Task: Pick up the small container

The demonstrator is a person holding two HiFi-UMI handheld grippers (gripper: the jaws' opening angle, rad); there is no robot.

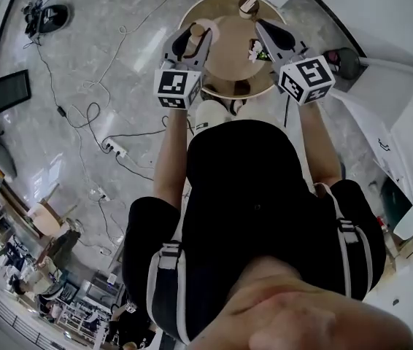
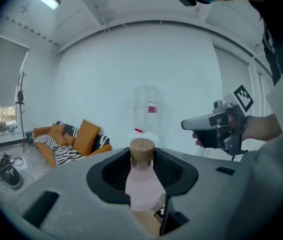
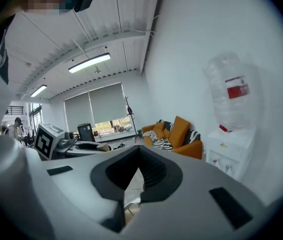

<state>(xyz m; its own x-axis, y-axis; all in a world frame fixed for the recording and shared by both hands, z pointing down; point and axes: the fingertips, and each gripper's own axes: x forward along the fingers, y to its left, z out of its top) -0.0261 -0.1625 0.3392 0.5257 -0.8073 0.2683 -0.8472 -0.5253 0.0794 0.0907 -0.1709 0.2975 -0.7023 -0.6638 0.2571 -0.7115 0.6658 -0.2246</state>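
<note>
Jaws of the left gripper [image 2: 142, 156] stand partly apart, clamped on the small container [image 2: 142, 184], a pale pink bottle with a round wooden stopper, upright between the pads. From the head view it sits over the left edge of the round tabletop [image 1: 225, 68]. Jaws of the right gripper [image 3: 139, 149] meet at their tips, empty, over the tabletop's right side.

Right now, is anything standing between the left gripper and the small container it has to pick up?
Nothing visible does. The small container, a pale bottle with a wooden stopper, already sits upright between the jaws of the left gripper, which are closed on its sides. The right gripper is off to the side, shut and empty.
</note>
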